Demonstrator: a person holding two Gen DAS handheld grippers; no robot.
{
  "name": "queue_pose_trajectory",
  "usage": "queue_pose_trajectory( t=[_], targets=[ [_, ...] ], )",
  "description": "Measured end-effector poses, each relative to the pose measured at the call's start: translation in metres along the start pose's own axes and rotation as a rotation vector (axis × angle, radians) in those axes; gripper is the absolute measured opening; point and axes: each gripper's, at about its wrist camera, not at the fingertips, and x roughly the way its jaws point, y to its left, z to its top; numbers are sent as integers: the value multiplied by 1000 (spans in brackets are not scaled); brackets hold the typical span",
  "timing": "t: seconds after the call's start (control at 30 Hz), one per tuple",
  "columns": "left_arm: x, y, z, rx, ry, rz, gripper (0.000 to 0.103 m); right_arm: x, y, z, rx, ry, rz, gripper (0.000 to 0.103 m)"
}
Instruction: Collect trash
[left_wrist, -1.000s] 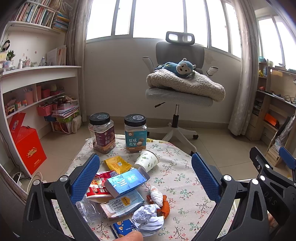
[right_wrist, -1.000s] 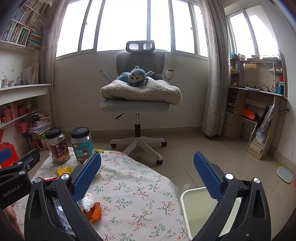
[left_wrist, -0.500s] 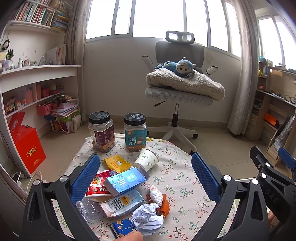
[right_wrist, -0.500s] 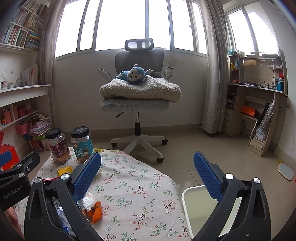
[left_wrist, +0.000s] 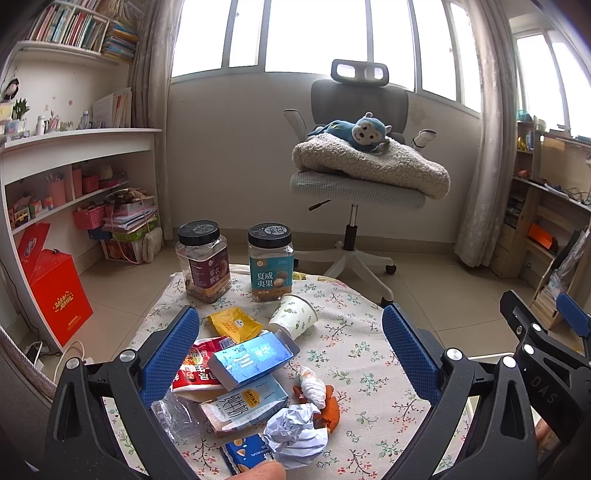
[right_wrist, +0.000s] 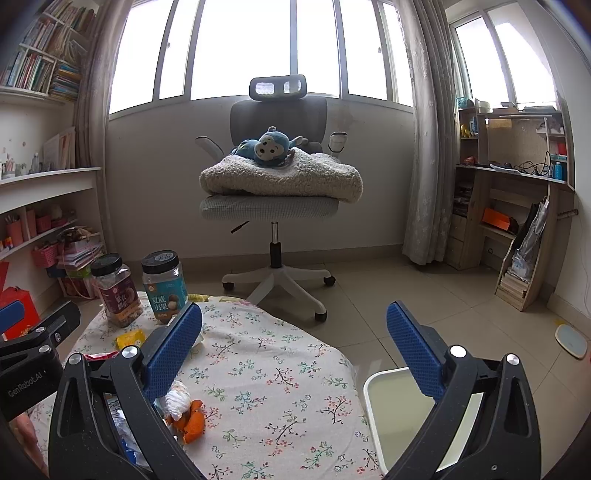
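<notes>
Trash lies on a round floral-cloth table (left_wrist: 354, 354): a blue carton (left_wrist: 253, 358), a light blue milk box (left_wrist: 245, 402), a red wrapper (left_wrist: 197, 371), a yellow packet (left_wrist: 234, 323), a tipped paper cup (left_wrist: 293, 319), a crumpled paper ball (left_wrist: 297, 434), orange peel with tissue (left_wrist: 321, 397) and clear plastic (left_wrist: 173, 413). My left gripper (left_wrist: 290, 343) is open above the pile, holding nothing. My right gripper (right_wrist: 293, 343) is open over the table's right side, empty. The peel also shows in the right wrist view (right_wrist: 190, 419). A white bin (right_wrist: 402, 413) stands on the floor right of the table.
Two snack jars (left_wrist: 203, 260) (left_wrist: 271, 267) stand at the table's far edge. An office chair (right_wrist: 277, 206) with a blanket and plush monkey stands beyond. White shelves (left_wrist: 74, 177) and a red box (left_wrist: 55, 291) are at left, wooden shelving (right_wrist: 517, 229) at right.
Both views have shifted only slightly; the jars sit a touch lower in the left wrist view. Both grippers stay open and nothing on the table has moved.
</notes>
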Motion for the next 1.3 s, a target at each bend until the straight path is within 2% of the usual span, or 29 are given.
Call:
queue_pose_trajectory(
  t=[0.3, 0.47, 0.63, 0.73, 0.83, 0.9, 1.0, 1.03, 1.13, 1.17, 1.23, 1.3],
  targets=[
    [0, -1, -1, 10, -4, 5, 97, 0, 0, 1, 13, -5, 4, 96],
    [1, 3, -6, -17, 14, -5, 97, 1, -1, -1, 26, 0, 8, 96],
    [6, 8, -8, -40, 43, -16, 97, 6, 0, -6, 25, 42, 6, 96],
    [25, 17, -2, -70, 118, 6, 97, 17, -1, -9, 84, 109, 31, 96],
    [53, 31, 5, -72, 225, 36, 97, 34, -3, -12, 129, 194, 58, 96],
    [73, 47, 9, -98, 311, 41, 96, 44, -1, -13, 159, 257, 80, 96],
    [110, 79, 10, -151, 485, 49, 96, 56, 0, -16, 160, 306, 96, 96],
    [123, 92, 9, -165, 554, 58, 96, 61, 1, -17, 147, 351, 93, 96],
    [160, 135, -4, -301, 730, -17, 96, 74, 4, -22, 125, 444, 98, 96],
    [166, 146, -8, -326, 769, -15, 96, 79, 6, -24, 129, 473, 113, 96],
    [176, 164, -23, -404, 808, -28, 96, 89, 11, -30, 120, 530, 122, 96],
    [186, 165, -37, -440, 838, -64, 96, 98, 15, -35, 129, 571, 138, 96]
  ],
)
